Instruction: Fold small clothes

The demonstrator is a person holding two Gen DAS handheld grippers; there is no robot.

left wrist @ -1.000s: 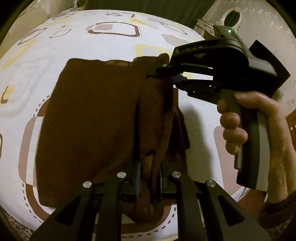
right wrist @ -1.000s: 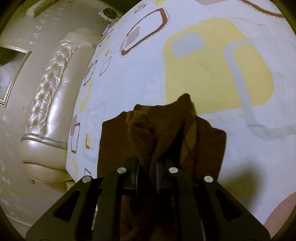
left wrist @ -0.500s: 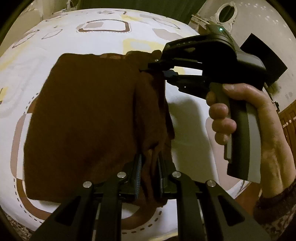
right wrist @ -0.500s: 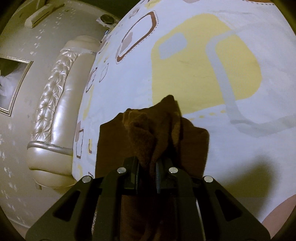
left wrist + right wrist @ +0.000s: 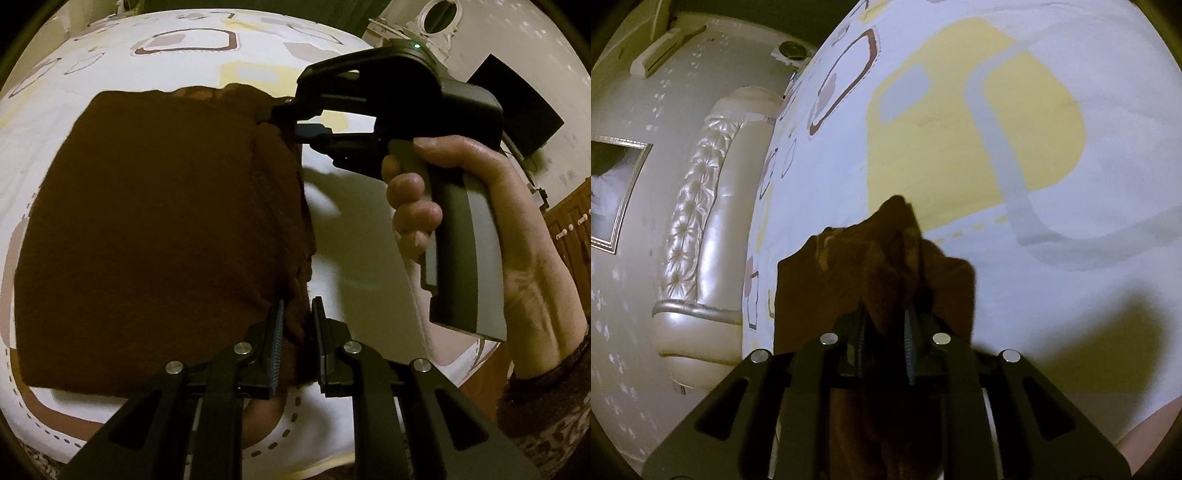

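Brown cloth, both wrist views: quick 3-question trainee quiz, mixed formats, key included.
1. True or false: the brown cloth lies on a patterned bedsheet.
2. Which gripper's jaws are opening, the left gripper or the right gripper?
3. Multiple choice: the hand in the left wrist view holds A) a hanger B) the right gripper's handle C) nothing.

Key: 1 true; 2 right, cloth between them; 3 B.

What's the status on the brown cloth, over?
Left gripper clamped on brown cloth near edge. Right gripper at far corner, jaws opening, cloth between them. Cloth folded on patterned bedsheet. Nothing in the way.
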